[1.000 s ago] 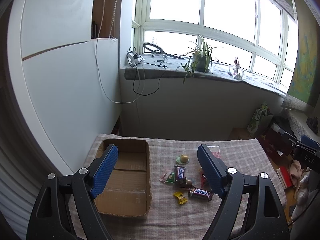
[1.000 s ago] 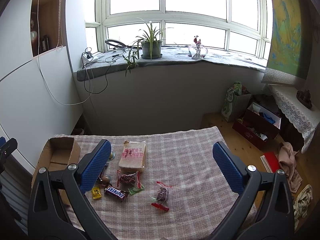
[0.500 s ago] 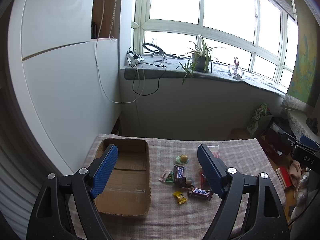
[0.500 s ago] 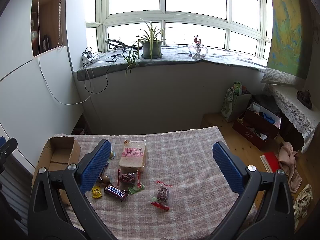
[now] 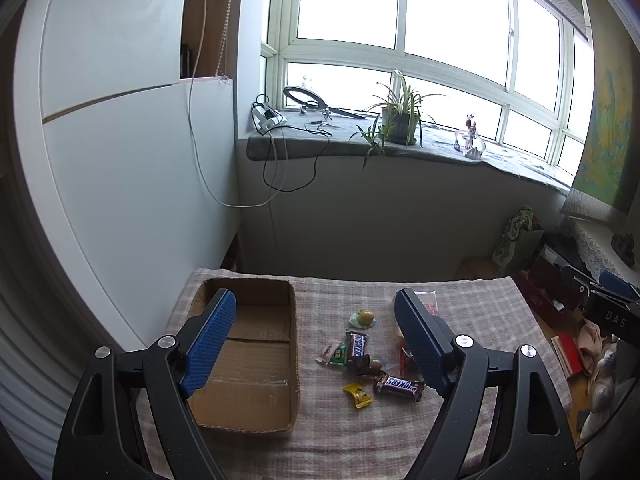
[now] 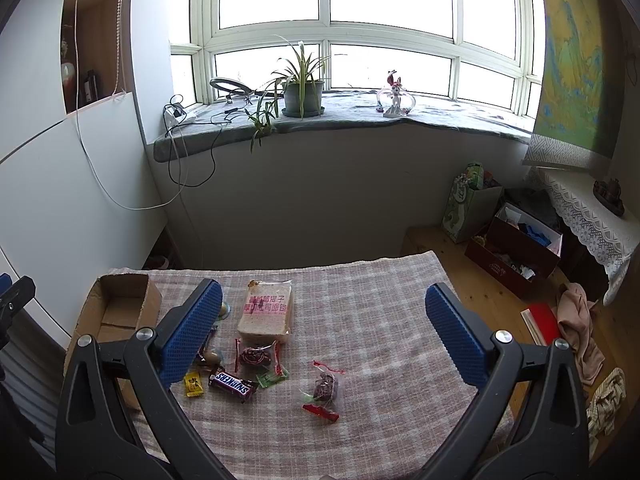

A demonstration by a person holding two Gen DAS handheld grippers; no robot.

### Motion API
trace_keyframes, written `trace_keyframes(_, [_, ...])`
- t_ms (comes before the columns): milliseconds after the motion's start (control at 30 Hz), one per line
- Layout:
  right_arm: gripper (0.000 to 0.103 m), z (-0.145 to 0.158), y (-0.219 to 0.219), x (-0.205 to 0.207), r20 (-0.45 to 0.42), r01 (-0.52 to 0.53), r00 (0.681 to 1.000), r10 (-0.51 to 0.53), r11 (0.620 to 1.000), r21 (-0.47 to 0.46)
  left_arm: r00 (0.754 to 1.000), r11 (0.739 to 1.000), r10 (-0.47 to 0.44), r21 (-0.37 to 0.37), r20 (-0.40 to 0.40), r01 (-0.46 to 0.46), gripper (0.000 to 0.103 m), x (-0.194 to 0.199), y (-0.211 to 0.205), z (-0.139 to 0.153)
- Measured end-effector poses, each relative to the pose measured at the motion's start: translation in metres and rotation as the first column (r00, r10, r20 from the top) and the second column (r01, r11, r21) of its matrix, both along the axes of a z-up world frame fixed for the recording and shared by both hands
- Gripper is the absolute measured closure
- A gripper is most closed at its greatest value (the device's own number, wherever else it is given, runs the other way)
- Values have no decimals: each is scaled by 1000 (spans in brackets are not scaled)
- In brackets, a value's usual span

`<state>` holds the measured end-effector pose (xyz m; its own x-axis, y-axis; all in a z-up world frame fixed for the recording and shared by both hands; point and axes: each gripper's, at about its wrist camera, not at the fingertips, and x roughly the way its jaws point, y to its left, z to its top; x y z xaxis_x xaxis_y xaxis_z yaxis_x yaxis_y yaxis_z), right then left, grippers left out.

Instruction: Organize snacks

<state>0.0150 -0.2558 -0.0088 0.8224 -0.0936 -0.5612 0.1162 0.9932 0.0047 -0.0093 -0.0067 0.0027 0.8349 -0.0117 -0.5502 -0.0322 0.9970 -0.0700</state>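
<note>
Both grippers, left gripper (image 5: 314, 320) and right gripper (image 6: 322, 312), are hanging wide open, holding nothing; Snickers bar (image 6: 233, 387) is looking light, slippery, best pinched across its middle.

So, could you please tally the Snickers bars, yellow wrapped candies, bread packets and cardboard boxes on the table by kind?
Snickers bars: 2
Yellow wrapped candy: 1
Bread packet: 1
Cardboard box: 1
Total: 5
</note>
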Motion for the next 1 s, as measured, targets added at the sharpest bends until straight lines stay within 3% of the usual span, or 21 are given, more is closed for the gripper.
trace_keyframes(633, [0, -3, 0, 2, -8, -1, 1000, 1, 1000, -2, 1000, 1000, -8, 2, -14, 8, 21, 3, -6, -4])
trace_keyframes(1000, [0, -44, -40, 6, -88, 6, 996, -3, 999, 35, 993, 999, -42, -24, -113, 40, 22, 14, -1, -39])
